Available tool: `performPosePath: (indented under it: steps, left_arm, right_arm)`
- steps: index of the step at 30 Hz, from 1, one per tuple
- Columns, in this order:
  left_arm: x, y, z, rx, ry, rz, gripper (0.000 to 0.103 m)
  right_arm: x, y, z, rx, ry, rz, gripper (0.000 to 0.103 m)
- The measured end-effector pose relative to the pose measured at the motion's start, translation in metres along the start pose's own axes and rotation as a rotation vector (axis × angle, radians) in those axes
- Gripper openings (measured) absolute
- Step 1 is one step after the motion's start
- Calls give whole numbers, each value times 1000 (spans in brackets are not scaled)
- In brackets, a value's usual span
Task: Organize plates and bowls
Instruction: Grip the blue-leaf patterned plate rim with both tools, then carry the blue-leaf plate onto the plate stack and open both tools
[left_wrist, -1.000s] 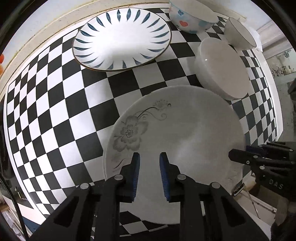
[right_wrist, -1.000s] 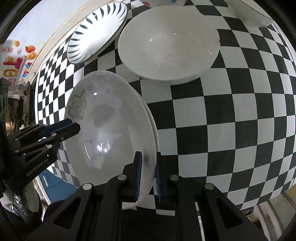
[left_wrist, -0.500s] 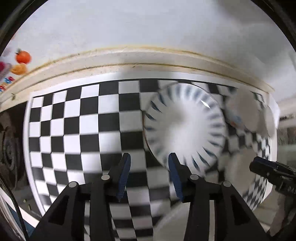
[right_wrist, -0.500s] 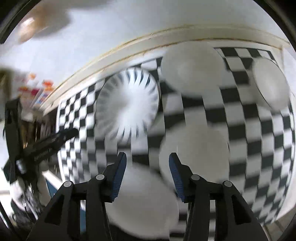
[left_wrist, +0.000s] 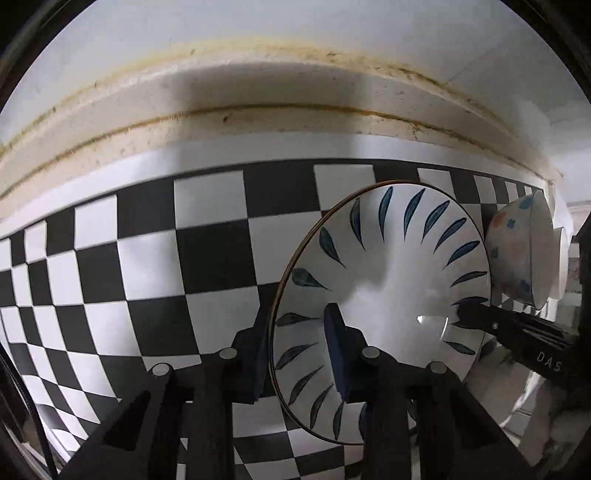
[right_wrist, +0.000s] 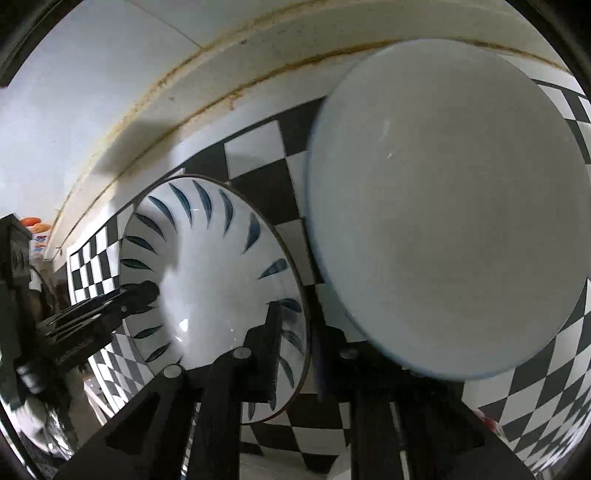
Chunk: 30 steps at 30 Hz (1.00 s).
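The left gripper (left_wrist: 301, 352) straddles the leaf plate's (left_wrist: 391, 266) nine-o'clock rim, its jaws just closing on it. The right gripper (left_wrist: 465, 314) grips at three o'clock. A flowered bowl (left_wrist: 517, 251) sits beyond on the checkered cloth (left_wrist: 147, 258).

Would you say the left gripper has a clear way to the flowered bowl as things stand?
Probably not: the left gripper straddles the leaf-pattern plate's rim, and that plate, with the right gripper, lies between it and the flowered bowl.

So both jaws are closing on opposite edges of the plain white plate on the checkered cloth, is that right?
Not quite. The left wrist view shows the plate is not plain white: it has blue leaf marks around its rim. The left gripper and right gripper have just been closing on opposite edges of it, on the checkered cloth.
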<state>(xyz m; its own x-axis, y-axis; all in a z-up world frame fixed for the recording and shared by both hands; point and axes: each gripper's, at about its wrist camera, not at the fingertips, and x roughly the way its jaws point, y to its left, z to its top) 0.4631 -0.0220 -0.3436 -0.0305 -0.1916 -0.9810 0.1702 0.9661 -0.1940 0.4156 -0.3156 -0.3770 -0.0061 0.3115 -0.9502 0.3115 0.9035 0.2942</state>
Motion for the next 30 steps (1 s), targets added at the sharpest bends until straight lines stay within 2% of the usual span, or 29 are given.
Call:
performPosePath:
  steps: [5,13,16,17,19,26,30]
  left_arm:
    - [-11,-12,-21,6,-14,21,23]
    - [-72,-25,-69,11,-99,14,23]
    - [-100,-35,-90,15,-139,-1,23]
    - [-112,-26,-82,22,-149,-2,23]
    - [-129,-33,-100,34,-174,4,23]
    - [-157,-59,-141,61,-211,11,23]
    - [-161,-65,-166,60,-206,15,23]
  right_arm:
    - [-4,-2,-3,-6,-11,8,15]
    - [-48,16,-33,-77,-76,34,14]
    - [-74,21,-54,-111,-105,43,14]
    - [-80,21,-60,-118,-109,46,14]
    - [-95,26,-77,-135,-125,57,14]
    - [-142,13,-131,-174,-160,75,14]
    - [-152,7,-167,-190,-156,85,14]
